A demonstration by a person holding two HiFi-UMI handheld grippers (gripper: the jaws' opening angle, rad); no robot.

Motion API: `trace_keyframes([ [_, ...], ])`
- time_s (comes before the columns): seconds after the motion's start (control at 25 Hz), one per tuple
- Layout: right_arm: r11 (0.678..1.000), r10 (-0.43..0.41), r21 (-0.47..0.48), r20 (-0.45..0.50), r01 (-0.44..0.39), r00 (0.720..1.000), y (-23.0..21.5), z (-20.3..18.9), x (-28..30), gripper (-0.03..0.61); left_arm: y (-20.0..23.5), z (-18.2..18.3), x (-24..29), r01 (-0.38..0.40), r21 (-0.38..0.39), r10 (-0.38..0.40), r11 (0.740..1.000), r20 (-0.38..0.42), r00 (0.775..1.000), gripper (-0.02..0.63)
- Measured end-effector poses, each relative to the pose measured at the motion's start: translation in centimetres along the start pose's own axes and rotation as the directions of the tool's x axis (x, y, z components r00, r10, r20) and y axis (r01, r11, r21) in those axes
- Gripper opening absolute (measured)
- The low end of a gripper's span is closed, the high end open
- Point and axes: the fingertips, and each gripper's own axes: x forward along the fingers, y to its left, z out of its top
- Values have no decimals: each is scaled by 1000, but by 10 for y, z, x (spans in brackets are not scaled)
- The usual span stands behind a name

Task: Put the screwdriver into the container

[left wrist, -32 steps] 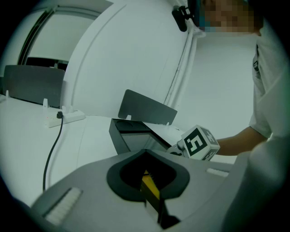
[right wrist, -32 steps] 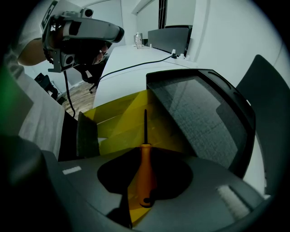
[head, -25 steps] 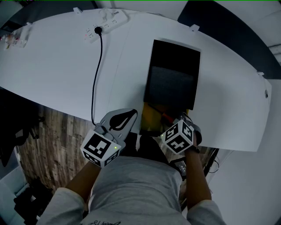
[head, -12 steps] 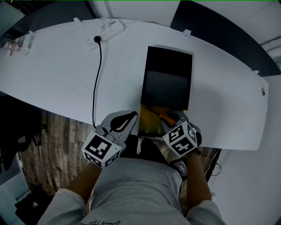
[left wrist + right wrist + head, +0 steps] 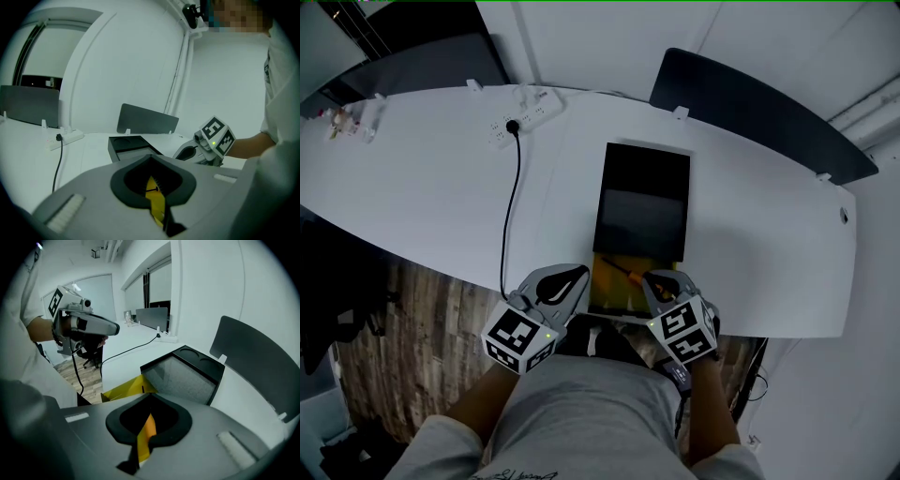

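- Since a second ago, the right hand-held gripper (image 5: 660, 285) has clamped onto the screwdriver (image 5: 639, 274) at bottom centre.
- Its shaft points upper-left, and the container (image 5: 645, 159) lies just above.
- The left hand-held gripper (image 5: 562, 285) is closed and empty.

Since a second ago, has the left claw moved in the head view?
No. The left claw sits just right of where the black cable leaves the table edge, as before.

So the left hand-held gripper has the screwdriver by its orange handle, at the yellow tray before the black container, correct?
No, it is the right hand-held gripper, jaws closing on the orange handle of the screwdriver, at the yellow tray before the black container. The right gripper view shows the orange between its jaws.
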Motion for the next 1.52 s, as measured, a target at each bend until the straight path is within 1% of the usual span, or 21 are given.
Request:
trace_keyframes([
  [0.16,999,-10,53,64,6,998,2,12,-17,15,-7,7,1,11,15,-12,1000,8,1000,0],
  [0.28,997,-15,72,105,8,994,6,22,-28,15,-13,11,1,21,29,-21,999,10,1000,0],
  [0.56,991,8,125,217,-36,976,11,45,-56,15,-19,24,-5,21,49,-22,999,32,999,0],
  [0.72,988,12,144,253,-50,968,8,52,-64,15,-24,30,-5,25,54,-27,998,42,999,0],
  [1.04,987,17,147,268,-58,963,7,55,-68,14,-39,34,-2,46,62,-49,997,46,998,0],
  [1.52,989,18,138,264,-56,964,5,55,-71,14,-39,39,0,43,70,-46,997,55,997,0],
])
